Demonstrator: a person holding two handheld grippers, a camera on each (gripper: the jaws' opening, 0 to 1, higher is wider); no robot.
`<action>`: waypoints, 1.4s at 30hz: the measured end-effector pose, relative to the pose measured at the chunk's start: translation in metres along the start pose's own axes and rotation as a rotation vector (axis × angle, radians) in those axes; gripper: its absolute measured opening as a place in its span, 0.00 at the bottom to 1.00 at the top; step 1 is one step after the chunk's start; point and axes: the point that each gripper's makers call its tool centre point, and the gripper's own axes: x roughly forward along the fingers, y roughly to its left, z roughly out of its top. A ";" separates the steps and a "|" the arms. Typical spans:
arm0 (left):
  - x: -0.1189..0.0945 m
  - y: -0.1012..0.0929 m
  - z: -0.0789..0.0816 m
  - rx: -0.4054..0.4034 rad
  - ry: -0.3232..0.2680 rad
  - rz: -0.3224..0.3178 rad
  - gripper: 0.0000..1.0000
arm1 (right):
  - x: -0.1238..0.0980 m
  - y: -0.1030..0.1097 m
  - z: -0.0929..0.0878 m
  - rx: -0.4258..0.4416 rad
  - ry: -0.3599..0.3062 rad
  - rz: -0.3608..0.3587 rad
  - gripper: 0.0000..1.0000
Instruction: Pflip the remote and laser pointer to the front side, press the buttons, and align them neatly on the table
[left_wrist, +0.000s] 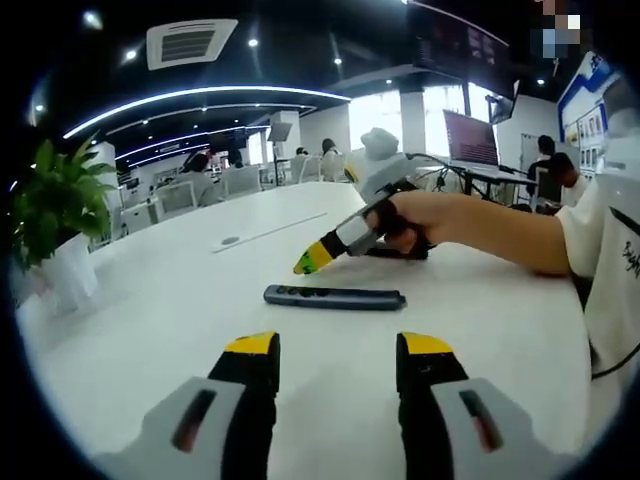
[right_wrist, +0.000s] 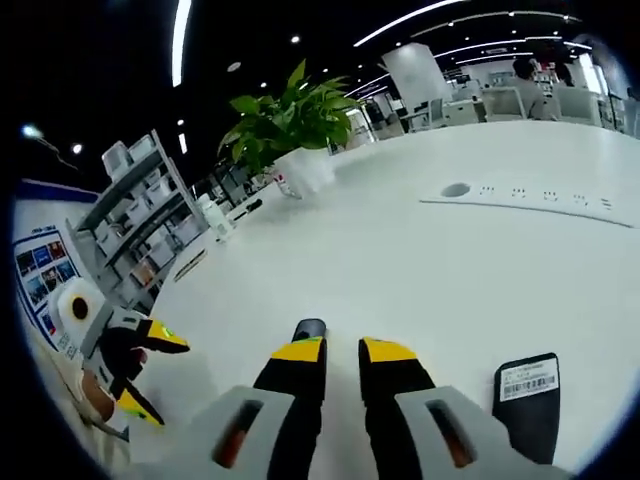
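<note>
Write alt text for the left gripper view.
A slim dark grey remote with buttons facing up lies on a white table, beyond the open left gripper. The hand-held right gripper hovers just behind it, beside a potted green plant.

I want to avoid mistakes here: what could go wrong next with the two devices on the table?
The right hand-held gripper is at one end of the slim button device; pressing there may tip or slide it. The barcode-labelled black device lies close beside that gripper and might get knocked.
</note>
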 end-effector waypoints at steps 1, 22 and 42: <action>-0.001 0.001 0.000 -0.004 0.000 0.004 0.48 | -0.002 0.000 0.003 -0.022 -0.004 -0.003 0.17; -0.032 0.017 0.013 -0.039 -0.072 0.039 0.53 | -0.077 0.040 0.072 -0.354 -0.223 -0.008 0.46; -0.078 0.035 0.007 -0.070 -0.094 0.168 0.55 | -0.131 0.088 0.039 -0.628 -0.213 0.114 0.40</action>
